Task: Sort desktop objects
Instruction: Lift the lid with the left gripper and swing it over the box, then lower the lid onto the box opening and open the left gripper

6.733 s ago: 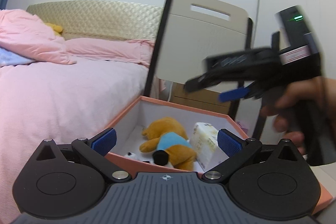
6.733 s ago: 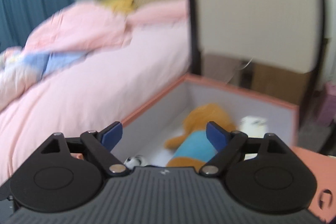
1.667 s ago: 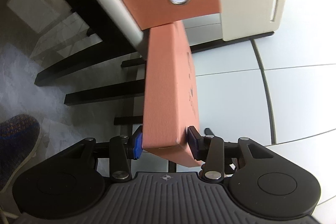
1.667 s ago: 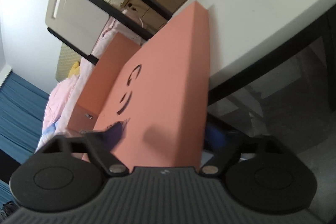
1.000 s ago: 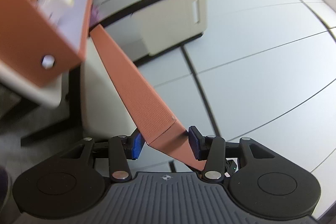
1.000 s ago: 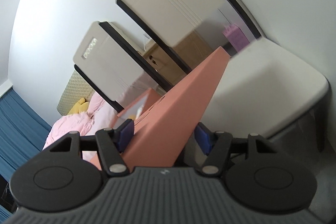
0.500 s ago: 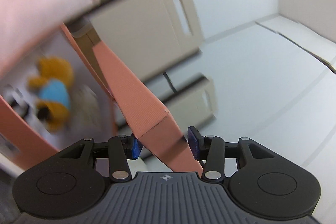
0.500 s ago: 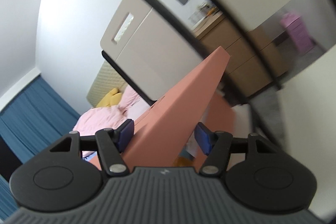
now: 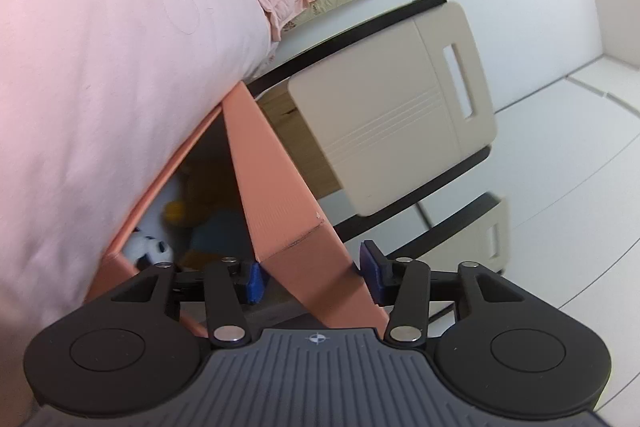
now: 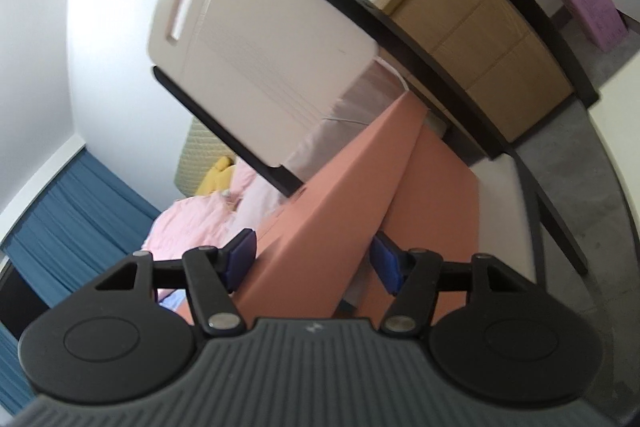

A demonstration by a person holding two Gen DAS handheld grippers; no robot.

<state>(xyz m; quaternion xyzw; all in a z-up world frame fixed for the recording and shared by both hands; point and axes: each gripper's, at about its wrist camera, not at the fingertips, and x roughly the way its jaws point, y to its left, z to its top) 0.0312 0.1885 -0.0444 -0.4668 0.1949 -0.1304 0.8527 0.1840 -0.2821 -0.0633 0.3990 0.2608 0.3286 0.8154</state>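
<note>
while both grippers pinch the lid over the box, left gripper and right gripper each clamped on an end, uneven lowering could skew it. it may then snag the plush toy.

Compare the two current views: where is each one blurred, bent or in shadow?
Left wrist: fisheye bends the chair back; the toys in the box sit blurred in shadow under the lid. Right wrist: tilted, chair back slightly smeared, blurriest toward the edges.

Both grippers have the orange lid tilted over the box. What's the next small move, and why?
Probably lower the lid flat onto the box. Left gripper and right gripper each clamp a lid edge, the lid is tilted, and the plush toy sits inside the uncovered box.
</note>
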